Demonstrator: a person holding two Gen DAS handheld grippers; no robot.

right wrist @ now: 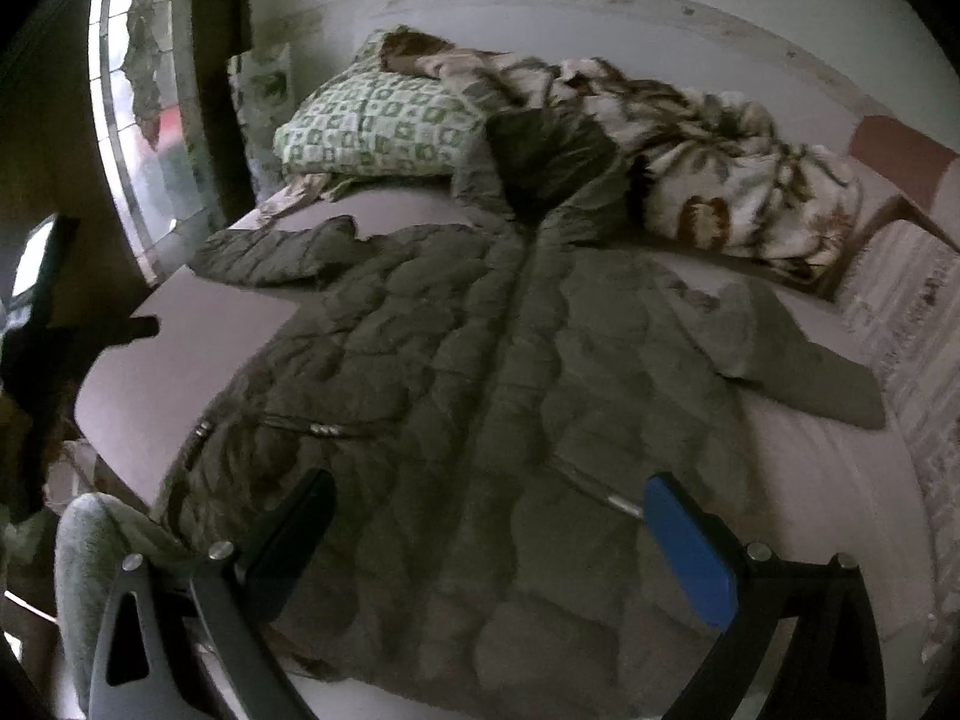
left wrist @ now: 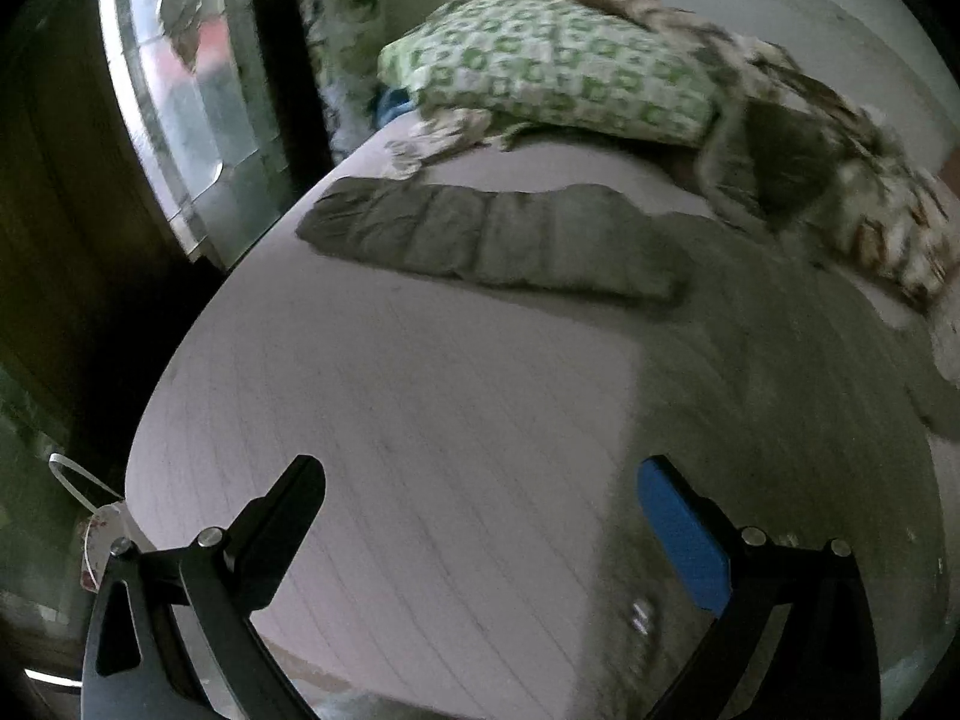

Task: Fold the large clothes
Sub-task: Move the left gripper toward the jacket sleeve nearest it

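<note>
A large olive-green quilted jacket lies spread flat on the bed, front up, hood towards the pillow. Its left sleeve stretches towards the window and its right sleeve towards the bed's right side. In the left wrist view the left sleeve lies across the sheet and the jacket body fills the right side. My left gripper is open and empty above the bare sheet beside the jacket. My right gripper is open and empty above the jacket's lower hem.
The bed has a pale lined sheet. A green-and-white patterned pillow and a crumpled brown-and-cream blanket lie at the head. A window is at the left. The bed's left edge drops off into a dark gap.
</note>
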